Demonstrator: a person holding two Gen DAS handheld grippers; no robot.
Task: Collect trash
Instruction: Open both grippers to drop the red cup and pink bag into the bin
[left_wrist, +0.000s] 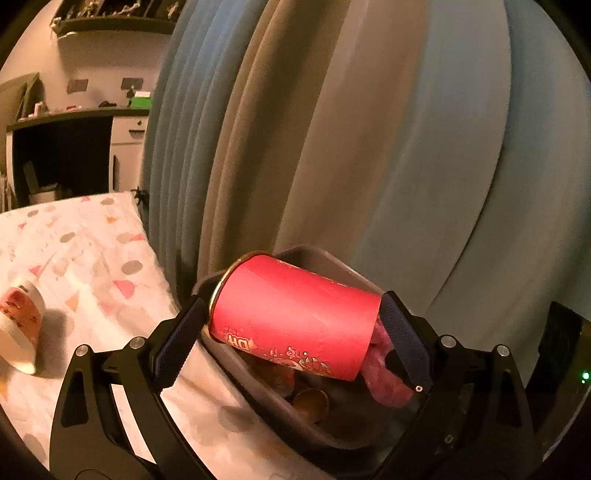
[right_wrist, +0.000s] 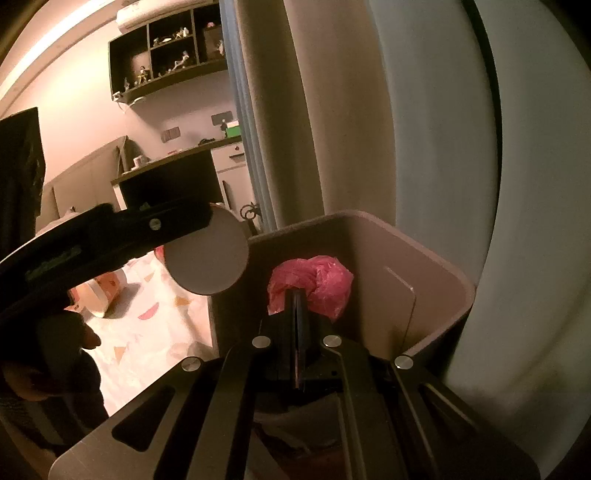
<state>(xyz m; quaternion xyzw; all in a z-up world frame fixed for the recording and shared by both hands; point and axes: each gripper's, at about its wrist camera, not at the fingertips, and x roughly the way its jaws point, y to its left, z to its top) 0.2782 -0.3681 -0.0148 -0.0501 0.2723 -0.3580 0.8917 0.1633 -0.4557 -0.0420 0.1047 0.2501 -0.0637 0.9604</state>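
Curtain (left_wrist: 369, 147), wall shelf (right_wrist: 166, 55), desk (left_wrist: 62, 118)

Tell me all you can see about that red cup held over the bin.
The red cup looks like paper, with a gold-coloured rim and gold printed decoration on its side. It lies tilted on its side, clamped end to end by the left gripper, above the grey bin. In the right wrist view its plain pale round bottom faces the camera. A pink bag sits just behind it.

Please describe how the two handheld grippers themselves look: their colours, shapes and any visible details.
The left gripper has a matte black frame with triangular cut-outs, round silver bolt heads, and flat fingers faced with dark blue ribbed pads. The right gripper has the same black linkage bars and silver bolts. No cables or sleeves are visible.
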